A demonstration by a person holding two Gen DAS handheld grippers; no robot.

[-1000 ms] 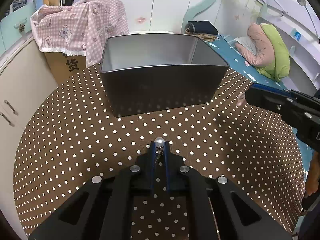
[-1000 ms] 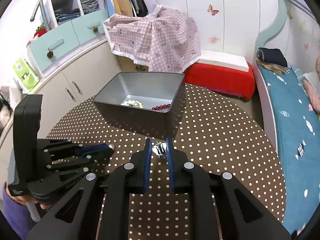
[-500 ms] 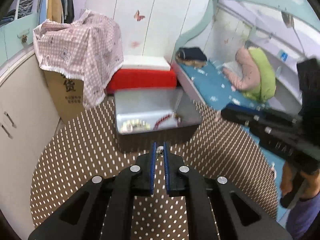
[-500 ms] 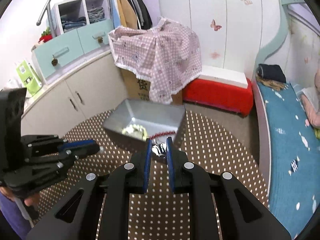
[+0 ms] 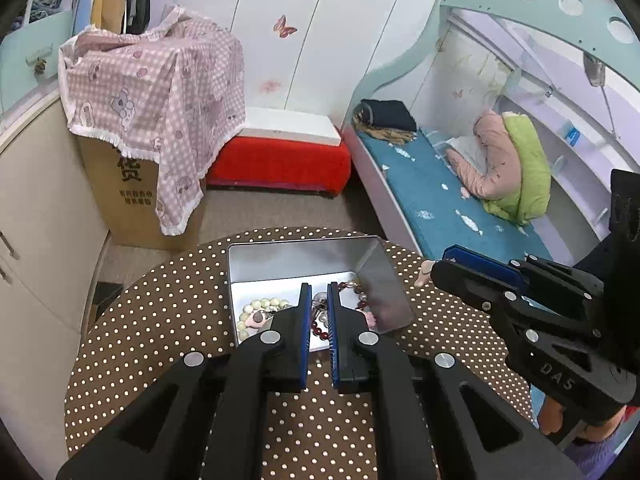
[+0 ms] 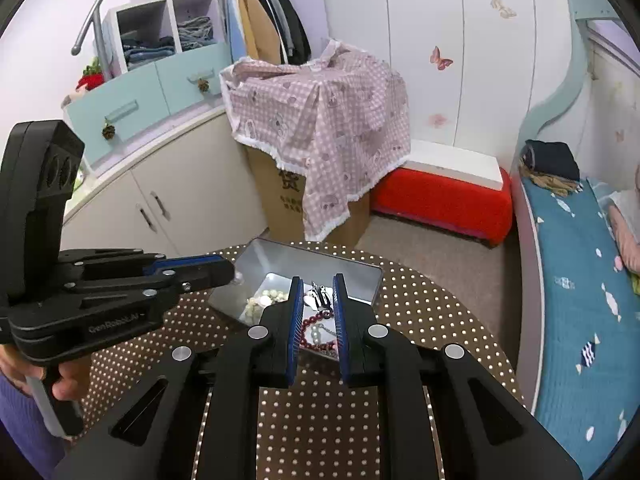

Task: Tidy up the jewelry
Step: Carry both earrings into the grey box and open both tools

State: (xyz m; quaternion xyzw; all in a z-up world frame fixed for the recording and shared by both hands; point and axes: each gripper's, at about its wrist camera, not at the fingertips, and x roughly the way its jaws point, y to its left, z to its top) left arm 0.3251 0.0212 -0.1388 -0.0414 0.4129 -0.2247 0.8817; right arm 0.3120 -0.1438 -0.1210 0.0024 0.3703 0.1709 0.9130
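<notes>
A grey metal tin (image 5: 372, 268), rectangular and open at the top, sits upright on the dotted table. Inside it lie a pale cream bead bracelet (image 5: 262, 305) at its left side and a dark red bead bracelet (image 6: 316, 340) towards its right. A small silver earring (image 6: 319, 297) is seen above the tin, between blue pads; whether it is held cannot be told.
</notes>
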